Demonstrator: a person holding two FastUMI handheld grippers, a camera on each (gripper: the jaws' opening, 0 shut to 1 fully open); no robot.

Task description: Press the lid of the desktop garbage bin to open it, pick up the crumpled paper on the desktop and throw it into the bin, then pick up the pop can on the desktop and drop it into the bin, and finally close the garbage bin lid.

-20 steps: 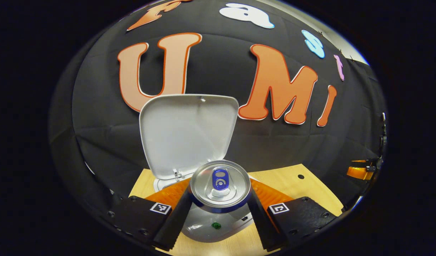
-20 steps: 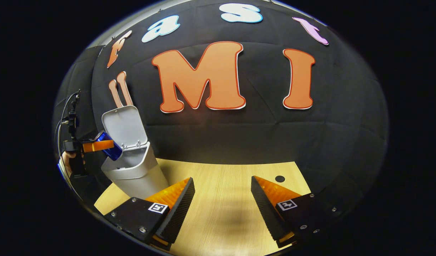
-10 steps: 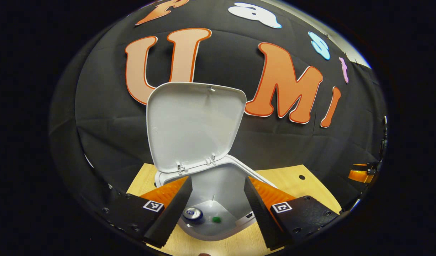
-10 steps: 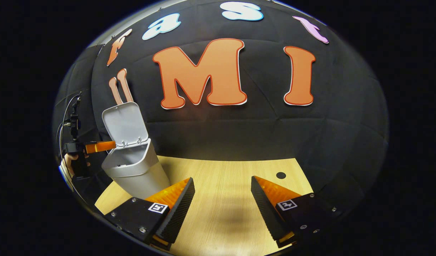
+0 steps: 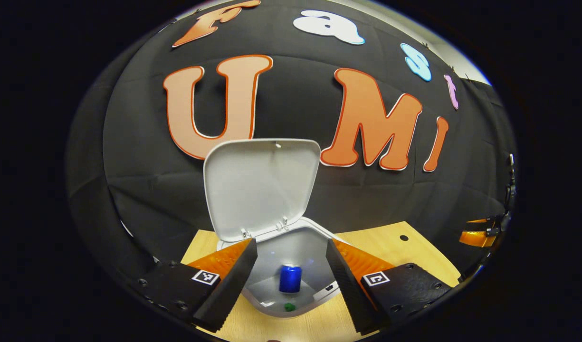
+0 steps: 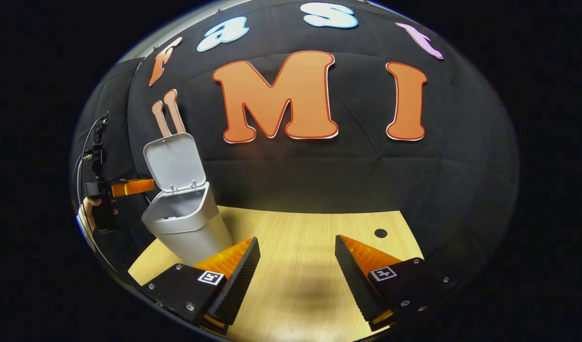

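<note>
Pop can point(image 5: 290, 278) now inside bin point(image 5: 271, 297)

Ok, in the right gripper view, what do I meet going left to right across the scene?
Left gripper in a hand → open bin → right gripper over the bare desk → small dark hole in the desk.

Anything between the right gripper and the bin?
No. In the right gripper view, only bare wooden table lies between the right gripper and the bin.

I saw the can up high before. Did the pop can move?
Yes. The pop can has dropped from between the left gripper fingers down into the garbage bin, below its open lid.
</note>
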